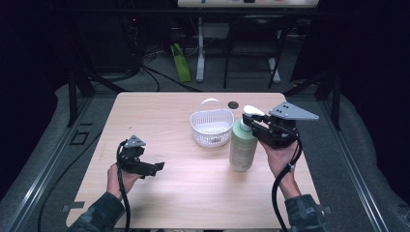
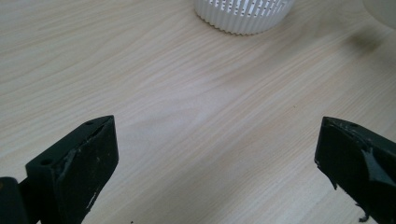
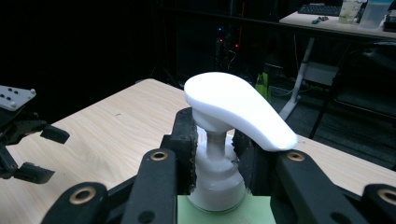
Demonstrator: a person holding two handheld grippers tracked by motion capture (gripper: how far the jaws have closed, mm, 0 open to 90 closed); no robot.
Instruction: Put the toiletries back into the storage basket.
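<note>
Table: light wood-grain top, carrying everything listed below. The high view is giving its whole outline against a dark floor with cables and stands; the left gripper view is offering the grain at close range; the right gripper view is showing its far corner running off into a dark room.

Pump bottle: pale green body, white collar and pump head, standing upright on the table right of centre, just beside the basket. The high view is showing its full height. The right gripper view is showing what the high view cannot: the white collar sitting squeezed between two black pads, the pump spout sweeping out above them.

Basket: white, perforated, with a hoop handle, sitting near the table's middle. The left gripper view is catching just its ribbed lower wall at the top edge.

Right gripper: held in the person's right hand, reaching level toward the bottle's neck. Jaws are clenching the collar under the pump head, pads pressing on both sides.

Left gripper: held in the left hand, hovering low over the table's left part, well apart from the bottle. Its own view is showing both jaws standing wide, released, with bare wood between them. The right gripper view is also catching it at the far left, spread.
</note>
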